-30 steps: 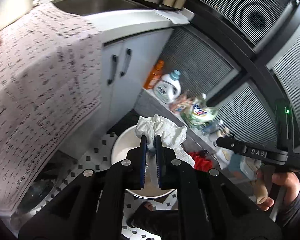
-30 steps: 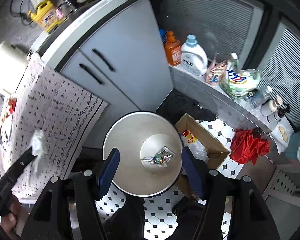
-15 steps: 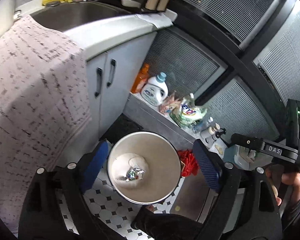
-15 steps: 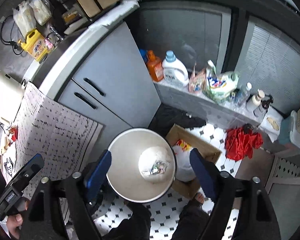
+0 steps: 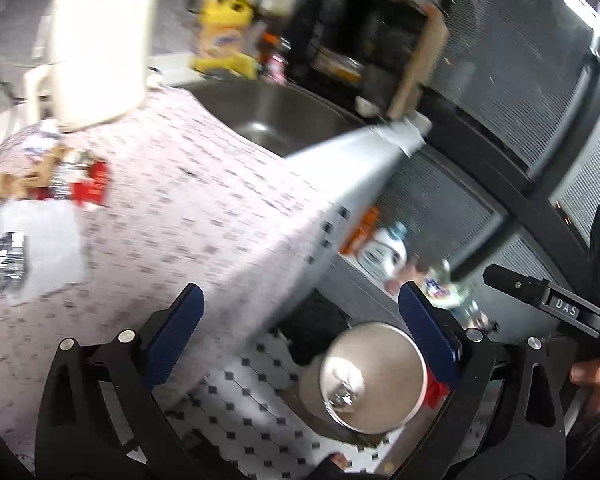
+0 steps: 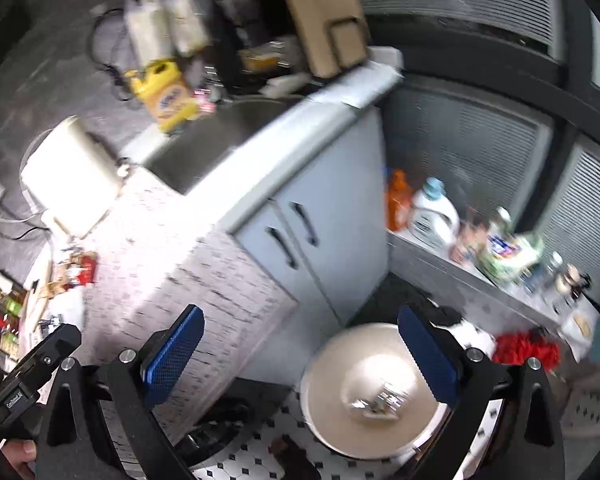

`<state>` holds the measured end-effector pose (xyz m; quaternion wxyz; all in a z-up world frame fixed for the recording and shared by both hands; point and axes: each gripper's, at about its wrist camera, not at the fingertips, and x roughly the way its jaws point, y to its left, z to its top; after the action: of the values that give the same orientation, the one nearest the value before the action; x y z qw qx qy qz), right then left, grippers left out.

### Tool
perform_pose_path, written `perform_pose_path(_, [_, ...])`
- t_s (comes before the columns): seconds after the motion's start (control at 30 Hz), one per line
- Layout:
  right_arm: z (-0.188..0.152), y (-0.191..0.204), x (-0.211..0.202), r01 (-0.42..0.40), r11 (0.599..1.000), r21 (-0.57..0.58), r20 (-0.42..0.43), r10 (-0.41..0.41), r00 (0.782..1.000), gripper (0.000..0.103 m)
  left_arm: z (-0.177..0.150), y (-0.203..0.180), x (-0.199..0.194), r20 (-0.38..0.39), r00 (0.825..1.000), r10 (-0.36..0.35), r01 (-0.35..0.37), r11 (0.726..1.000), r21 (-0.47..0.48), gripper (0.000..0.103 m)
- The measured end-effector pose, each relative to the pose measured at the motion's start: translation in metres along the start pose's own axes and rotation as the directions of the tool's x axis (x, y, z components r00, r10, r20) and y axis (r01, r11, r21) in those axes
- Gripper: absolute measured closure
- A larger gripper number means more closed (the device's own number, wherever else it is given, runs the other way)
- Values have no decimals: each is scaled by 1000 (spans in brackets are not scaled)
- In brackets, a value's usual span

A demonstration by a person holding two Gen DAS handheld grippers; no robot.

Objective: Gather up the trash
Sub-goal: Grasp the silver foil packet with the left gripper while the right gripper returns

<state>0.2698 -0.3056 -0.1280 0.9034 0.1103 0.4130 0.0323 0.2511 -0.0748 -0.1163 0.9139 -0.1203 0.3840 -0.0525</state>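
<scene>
A round white bin (image 5: 374,376) stands on the tiled floor with shiny wrappers inside; it also shows in the right wrist view (image 6: 374,392). More trash lies on the patterned tablecloth (image 5: 188,216): a red packet with crumpled paper (image 5: 66,178), a clear plastic piece (image 5: 44,244) and a foil wrapper (image 5: 0,260). My left gripper (image 5: 300,340) is open and empty, above the table's edge. My right gripper (image 6: 300,354) is open and empty, over the bin and table corner.
A white kettle (image 5: 100,48) stands at the table's far end beside a steel sink (image 5: 276,116) and a yellow bottle (image 5: 224,40). Grey cabinets (image 6: 300,232) stand behind the bin. Detergent bottles (image 6: 432,216) line a low ledge. A red cloth (image 6: 524,348) lies on the floor.
The left gripper opened and the white tissue it held is gone from its fingers. Both grippers have swung up and left from over the bin toward the table.
</scene>
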Motion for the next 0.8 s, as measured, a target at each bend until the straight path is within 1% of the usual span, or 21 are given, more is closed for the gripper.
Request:
perform_pose_path(0.07, [1, 24, 3, -28, 999, -36, 12, 29, 1000, 8, 3, 20, -12, 27, 999, 18, -17, 1000, -21, 6])
perform_pose_path(0.13, [1, 48, 8, -36, 996, -79, 16, 37, 999, 8, 5, 40, -23, 49, 998, 49, -47, 998, -42, 6])
perform_pose_path(0.27, [-2, 91, 20, -81, 987, -141, -3, 81, 997, 8, 7, 80, -42, 73, 993, 96, -90, 992, -84, 6])
perform_pose_path(0.43, [-8, 139, 32, -141, 970, -196, -22, 140, 990, 8, 6, 128, -55, 65, 991, 120, -110, 984, -142, 6])
perform_pose_path(0.6, [-16, 178, 47, -179, 960, -214, -43, 174, 984, 8, -1, 173, -68, 70, 986, 152, -136, 972, -191, 6])
perform_pose_path(0.67, [-21, 191, 53, -205, 955, -214, -64, 195, 979, 8, -2, 191, -73, 71, 982, 174, -156, 966, -205, 6])
perform_pose_path(0.8, [-30, 222, 68, -241, 942, -235, -105, 222, 969, 8, -7, 224, -82, 74, 978, 195, -172, 955, -243, 6])
